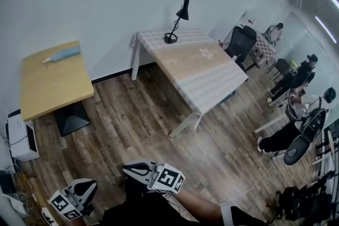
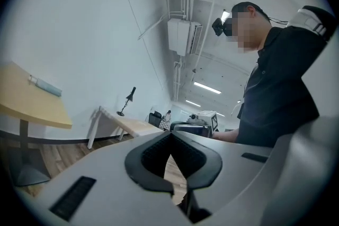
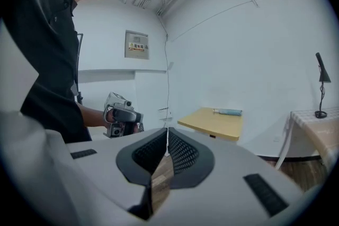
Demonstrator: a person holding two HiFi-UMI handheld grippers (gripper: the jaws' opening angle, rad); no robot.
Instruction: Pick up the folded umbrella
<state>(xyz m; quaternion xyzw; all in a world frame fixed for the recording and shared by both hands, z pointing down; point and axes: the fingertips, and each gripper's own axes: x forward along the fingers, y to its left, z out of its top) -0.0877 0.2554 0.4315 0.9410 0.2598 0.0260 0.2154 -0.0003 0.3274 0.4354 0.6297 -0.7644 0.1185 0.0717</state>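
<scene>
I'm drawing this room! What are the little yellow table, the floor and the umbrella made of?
Little table: probably light wood or laminate, its top smooth, matte and pale yellow.
Floor: wood or wood-look planks, brown strips with streaky grain.
Folded umbrella: likely light-blue fabric, too small to be sure.

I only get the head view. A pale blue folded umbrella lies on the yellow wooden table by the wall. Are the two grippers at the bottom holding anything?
Observer: No. The right gripper view shows the right gripper shut, with nothing in it.
Operator: And the left one?
Observer: The left gripper view shows the left gripper shut and empty too.
Operator: Can either gripper camera see the umbrella?
Observer: Both. In the right gripper view the pale blue folded umbrella lies on the yellow wooden table, ahead, right of the gripper.
</scene>
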